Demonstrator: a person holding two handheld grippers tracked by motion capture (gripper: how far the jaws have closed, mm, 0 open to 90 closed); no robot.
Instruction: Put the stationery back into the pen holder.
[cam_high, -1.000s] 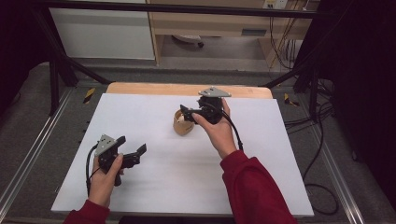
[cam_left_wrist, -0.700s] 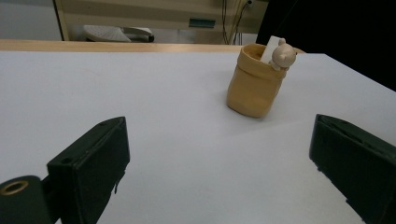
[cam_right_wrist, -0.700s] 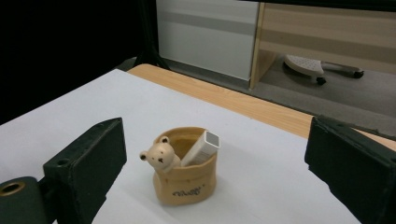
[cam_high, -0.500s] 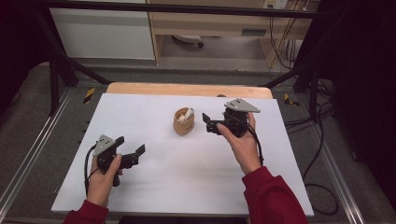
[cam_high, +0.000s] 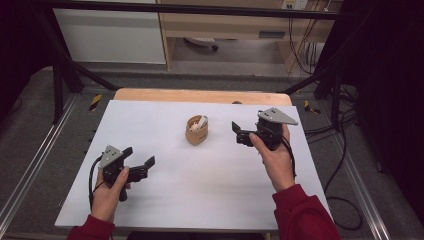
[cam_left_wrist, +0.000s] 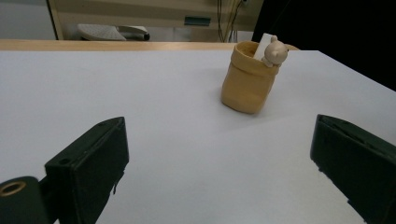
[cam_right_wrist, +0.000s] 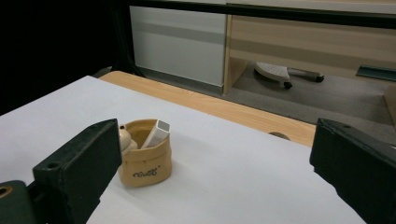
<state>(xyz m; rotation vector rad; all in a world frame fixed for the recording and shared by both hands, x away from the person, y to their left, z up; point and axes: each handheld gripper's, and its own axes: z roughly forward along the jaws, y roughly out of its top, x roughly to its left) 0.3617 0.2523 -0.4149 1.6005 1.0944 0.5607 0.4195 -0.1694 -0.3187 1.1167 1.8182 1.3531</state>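
The high view looks down on the table (cam_high: 165, 200); both low gripper views share its pouch (cam_left_wrist: 247, 79).

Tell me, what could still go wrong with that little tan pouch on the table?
The pouch looks soft and light, standing free on the white table, so a careless swing of the right claw, open beside it, might tip it. The white stick and small bear figure poke above its rim and could spill out.

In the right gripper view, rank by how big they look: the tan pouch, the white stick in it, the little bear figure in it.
1. Tan pouch, clearly the largest.
2. White stick.
3. Bear figure, partly hidden behind a gripper finger and the pouch rim, so its place against the stick is unsure.
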